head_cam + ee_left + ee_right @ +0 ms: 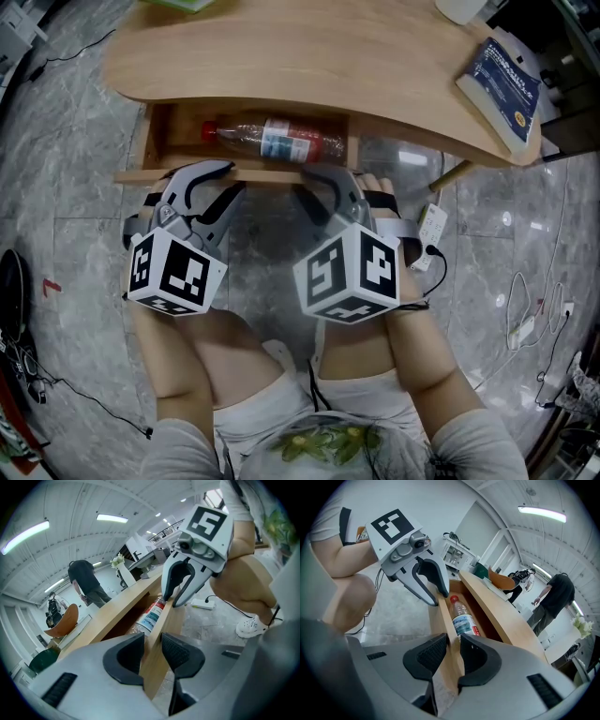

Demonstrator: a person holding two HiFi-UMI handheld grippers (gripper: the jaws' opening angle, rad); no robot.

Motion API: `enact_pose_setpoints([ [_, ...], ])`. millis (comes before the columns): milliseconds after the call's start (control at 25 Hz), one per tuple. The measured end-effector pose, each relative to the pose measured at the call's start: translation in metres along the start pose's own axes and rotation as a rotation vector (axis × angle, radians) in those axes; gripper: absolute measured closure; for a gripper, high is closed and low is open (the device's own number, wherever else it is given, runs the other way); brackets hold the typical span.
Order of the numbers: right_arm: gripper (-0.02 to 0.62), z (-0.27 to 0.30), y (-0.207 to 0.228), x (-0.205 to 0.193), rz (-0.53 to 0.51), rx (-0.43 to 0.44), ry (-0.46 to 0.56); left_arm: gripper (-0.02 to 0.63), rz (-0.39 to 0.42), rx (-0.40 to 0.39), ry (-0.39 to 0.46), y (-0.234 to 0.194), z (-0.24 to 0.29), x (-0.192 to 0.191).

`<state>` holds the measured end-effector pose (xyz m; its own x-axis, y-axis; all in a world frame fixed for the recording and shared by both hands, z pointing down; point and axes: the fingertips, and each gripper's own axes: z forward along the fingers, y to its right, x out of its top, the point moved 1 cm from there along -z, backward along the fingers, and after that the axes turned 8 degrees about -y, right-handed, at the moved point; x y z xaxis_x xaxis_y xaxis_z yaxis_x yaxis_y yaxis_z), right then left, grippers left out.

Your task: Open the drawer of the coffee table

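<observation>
Drawer [267, 174]: part-open under table [309, 56]; bottle [277, 139] lying inside.
Left gripper [230, 178], right gripper [309, 183]: each clamped on its front.
Risk: if you pull unevenly, the drawer may skew and jam; a jerk may roll the bottle.

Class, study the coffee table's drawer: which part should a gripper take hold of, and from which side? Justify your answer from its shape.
Grip the drawer front by its top edge from above, one jaw inside, one outside. It is a thin upright board with no handle showing, and the bottle lies behind it. The left gripper and right gripper clamp it so.
</observation>
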<state>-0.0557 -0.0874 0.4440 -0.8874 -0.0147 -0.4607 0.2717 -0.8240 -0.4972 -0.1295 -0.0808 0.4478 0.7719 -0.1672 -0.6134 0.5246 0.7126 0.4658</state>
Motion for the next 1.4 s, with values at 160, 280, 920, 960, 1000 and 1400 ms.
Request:
enact_pose_setpoints([
  [160, 0.496, -0.0002, -0.0011, 0.0006, -0.005, 0.002, 0.000, 0.485, 0.002, 0.000, -0.006, 0.0005, -0.0008, -0.0008],
  [280, 0.497, -0.0006, -0.0011, 0.0001, -0.003, 0.004, 0.000, 0.485, 0.003, -0.002, -0.008, 0.0008, -0.0007, -0.0005],
  [920, 0.500, -0.0029, -0.0041, -0.0023, -0.008, 0.021, -0.014, 0.492, 0.014, -0.035, 0.006, 0.0048, -0.0032, -0.0001],
  [960, 0.500, -0.0029, -0.0042, -0.0024, -0.006, 0.021, -0.012, 0.492, 0.019, -0.034, 0.004, 0.0051, -0.0030, -0.0002],
  [1000, 0.500, -0.0029, -0.0043, -0.0025, -0.005, 0.021, -0.012, 0.492, 0.024, -0.032, 0.001, 0.0053, -0.0028, -0.0003],
  [1400, 0.503, -0.0039, -0.0056, -0.0018, -0.025, 0.020, -0.022, 0.494, 0.031, -0.040, -0.002, 0.0063, -0.0039, -0.0001],
])
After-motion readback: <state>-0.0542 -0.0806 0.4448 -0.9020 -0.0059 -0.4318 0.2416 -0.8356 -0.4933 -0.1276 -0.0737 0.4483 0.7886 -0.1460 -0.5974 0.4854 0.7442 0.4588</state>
